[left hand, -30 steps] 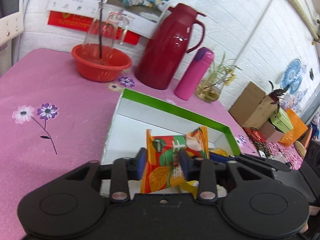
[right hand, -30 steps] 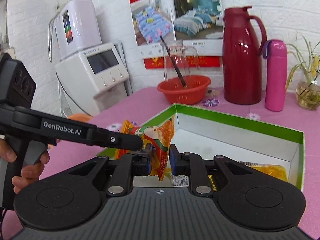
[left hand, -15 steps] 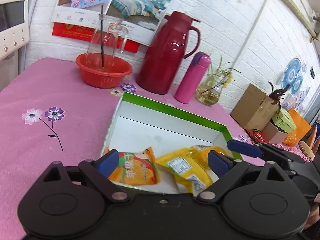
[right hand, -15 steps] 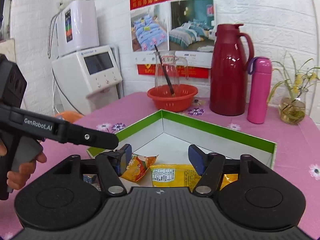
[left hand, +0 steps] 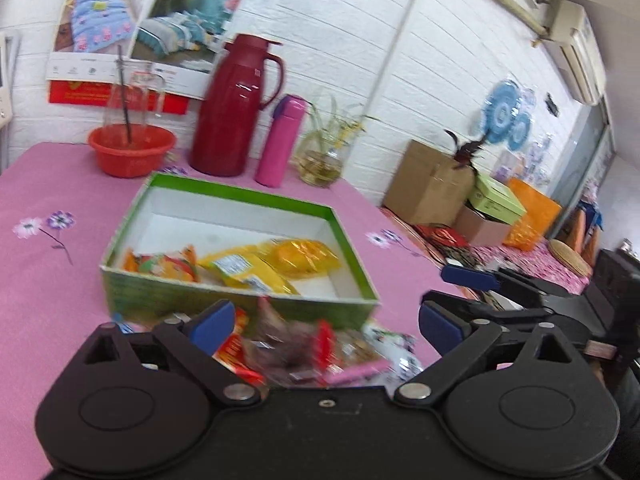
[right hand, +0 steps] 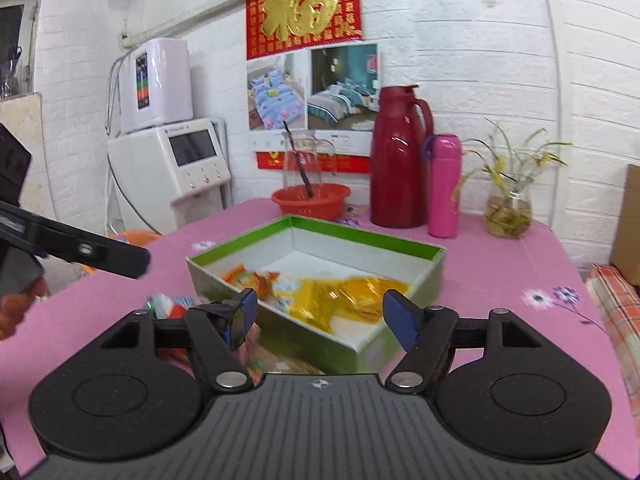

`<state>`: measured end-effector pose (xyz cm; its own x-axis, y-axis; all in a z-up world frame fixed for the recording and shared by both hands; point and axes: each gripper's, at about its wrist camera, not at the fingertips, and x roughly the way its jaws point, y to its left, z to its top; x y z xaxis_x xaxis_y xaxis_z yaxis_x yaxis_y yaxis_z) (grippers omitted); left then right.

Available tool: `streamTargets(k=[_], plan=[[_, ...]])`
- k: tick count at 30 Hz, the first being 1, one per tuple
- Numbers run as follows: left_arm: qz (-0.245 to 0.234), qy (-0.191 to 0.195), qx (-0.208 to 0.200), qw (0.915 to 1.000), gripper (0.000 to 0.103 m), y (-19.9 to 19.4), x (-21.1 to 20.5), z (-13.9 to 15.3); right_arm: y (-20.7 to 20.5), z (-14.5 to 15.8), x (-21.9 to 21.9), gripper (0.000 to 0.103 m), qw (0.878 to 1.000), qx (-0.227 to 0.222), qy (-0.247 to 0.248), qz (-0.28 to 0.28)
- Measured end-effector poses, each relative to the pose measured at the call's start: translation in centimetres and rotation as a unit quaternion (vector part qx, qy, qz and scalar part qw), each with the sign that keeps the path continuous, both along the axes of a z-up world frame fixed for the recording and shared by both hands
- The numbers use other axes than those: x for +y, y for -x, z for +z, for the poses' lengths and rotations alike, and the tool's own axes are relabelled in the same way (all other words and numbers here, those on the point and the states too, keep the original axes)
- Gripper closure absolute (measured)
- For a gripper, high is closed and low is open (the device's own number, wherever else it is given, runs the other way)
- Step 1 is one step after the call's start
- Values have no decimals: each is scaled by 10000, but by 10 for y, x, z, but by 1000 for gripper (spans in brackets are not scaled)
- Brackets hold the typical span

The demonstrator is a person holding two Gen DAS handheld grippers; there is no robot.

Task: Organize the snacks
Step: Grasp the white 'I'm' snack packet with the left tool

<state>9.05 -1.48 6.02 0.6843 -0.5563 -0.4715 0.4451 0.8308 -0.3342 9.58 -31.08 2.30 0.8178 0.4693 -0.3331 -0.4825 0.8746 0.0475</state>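
A green-rimmed white box (left hand: 256, 196) (right hand: 360, 236) sits on the pink tablecloth. Inside lie an orange-green snack packet (left hand: 164, 266) (right hand: 250, 278) and yellow packets (left hand: 276, 262) (right hand: 344, 296). A pile of loose snacks (left hand: 304, 348) (right hand: 172, 306) lies on the table in front of the box. My left gripper (left hand: 324, 324) is open and empty, above that pile. My right gripper (right hand: 326, 314) is open and empty, over the box's near corner. The left gripper shows as a black arm in the right wrist view (right hand: 80, 248).
At the table's back stand a red basin (left hand: 132, 150) with a glass jug, a dark red thermos (left hand: 234, 108), a pink bottle (left hand: 280, 142) and a plant vase (left hand: 322, 160). A white appliance (right hand: 168, 168) stands left. Cardboard boxes (left hand: 432, 184) sit beyond the right edge.
Both grippers let go of their orange packets into the box, opened wide, and pulled back and up. The loose snack pile has come into view below them.
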Motion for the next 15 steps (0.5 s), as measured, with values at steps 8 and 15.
streamTargets(k=[8, 15], plan=[[-855, 487, 632, 9931, 0, 28, -62, -41, -15, -30, -41, 0, 9978, 629, 166, -152], [-680, 864, 1289, 9855, 7, 10, -102, -81, -60, -43, -50, 0, 9933, 1121, 29, 278]])
